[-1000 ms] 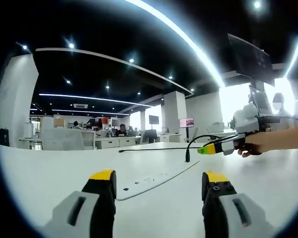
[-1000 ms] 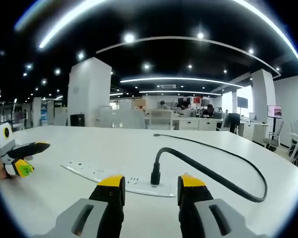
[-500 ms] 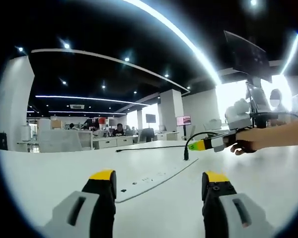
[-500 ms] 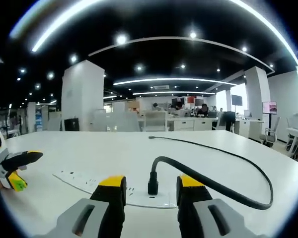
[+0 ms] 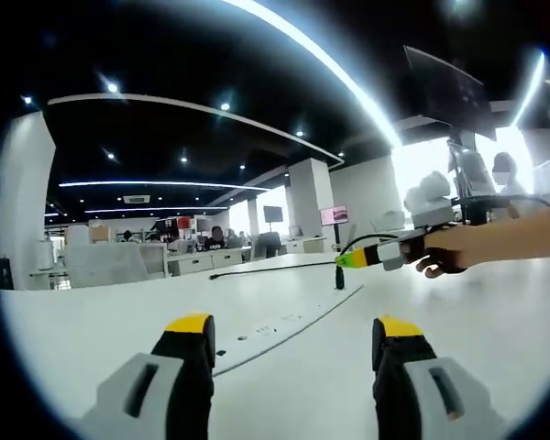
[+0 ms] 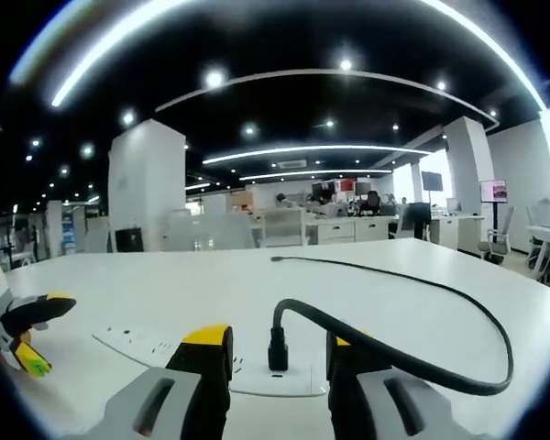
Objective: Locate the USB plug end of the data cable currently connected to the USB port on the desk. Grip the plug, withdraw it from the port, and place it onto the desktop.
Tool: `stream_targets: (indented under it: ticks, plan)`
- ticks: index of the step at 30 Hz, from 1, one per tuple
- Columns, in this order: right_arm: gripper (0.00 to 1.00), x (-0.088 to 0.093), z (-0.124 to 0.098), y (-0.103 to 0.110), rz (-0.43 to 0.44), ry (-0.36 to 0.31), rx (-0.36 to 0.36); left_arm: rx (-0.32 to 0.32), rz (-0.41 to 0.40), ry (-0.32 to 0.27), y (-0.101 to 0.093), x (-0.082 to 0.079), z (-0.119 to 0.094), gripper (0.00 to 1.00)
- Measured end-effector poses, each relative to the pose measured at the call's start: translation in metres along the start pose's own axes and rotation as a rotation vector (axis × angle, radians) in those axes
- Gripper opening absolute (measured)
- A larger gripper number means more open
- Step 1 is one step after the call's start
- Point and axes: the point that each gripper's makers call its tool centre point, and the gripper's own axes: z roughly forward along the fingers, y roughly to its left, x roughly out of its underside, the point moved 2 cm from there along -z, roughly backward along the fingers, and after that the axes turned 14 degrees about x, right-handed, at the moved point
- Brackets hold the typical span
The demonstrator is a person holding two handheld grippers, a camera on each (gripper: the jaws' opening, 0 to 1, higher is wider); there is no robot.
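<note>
Right gripper view: right gripper (image 6: 268,341) low, jaws spread empty, straddling upright USB plug (image 6: 277,349).

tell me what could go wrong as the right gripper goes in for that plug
The right gripper is open around the upright USB plug, seated in the power strip. A tilted pull might lift the strip or bend the plug. The black cable arches over the right jaw, so closing could pinch it instead of the plug.

Both tongs open, held low and level.
The yellow-tipped grey left tongs (image 5: 293,341) and right tongs (image 6: 277,346) have jaws apart; a hand (image 5: 458,252) holds the right one.
</note>
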Motion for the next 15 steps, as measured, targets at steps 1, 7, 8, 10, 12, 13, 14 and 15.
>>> stream_targets:
  ticks: [1, 7, 8, 10, 12, 13, 14, 15]
  plan:
    - [0.42, 0.000, 0.000, 0.001, 0.002, -0.001, 0.000, 0.002, 0.001, 0.001, -0.001, 0.000, 0.000, 0.70]
    - [0.42, -0.002, 0.004, 0.010, 0.009, -0.010, -0.008, 0.004, 0.003, 0.004, -0.003, 0.000, 0.002, 0.70]
    - [0.42, -0.003, 0.005, 0.011, 0.008, -0.011, -0.007, 0.005, 0.003, 0.005, -0.003, 0.000, 0.002, 0.70]
    - [0.41, -0.004, 0.006, 0.013, 0.011, -0.014, -0.009, 0.005, 0.001, 0.004, -0.004, -0.001, 0.002, 0.70]
    - [0.41, -0.004, 0.007, 0.014, 0.017, -0.018, -0.010, 0.004, -0.002, 0.002, -0.003, -0.001, 0.001, 0.70]
    - [0.40, -0.005, 0.008, 0.015, 0.019, -0.019, -0.010, 0.003, -0.002, 0.002, -0.003, -0.001, 0.001, 0.70]
    - [0.40, -0.005, 0.009, 0.016, 0.022, -0.019, -0.012, 0.003, -0.004, -0.001, -0.003, -0.002, 0.000, 0.70]
    - [0.40, -0.005, 0.010, 0.017, 0.023, -0.018, -0.012, 0.005, -0.006, -0.003, -0.003, -0.002, 0.000, 0.70]
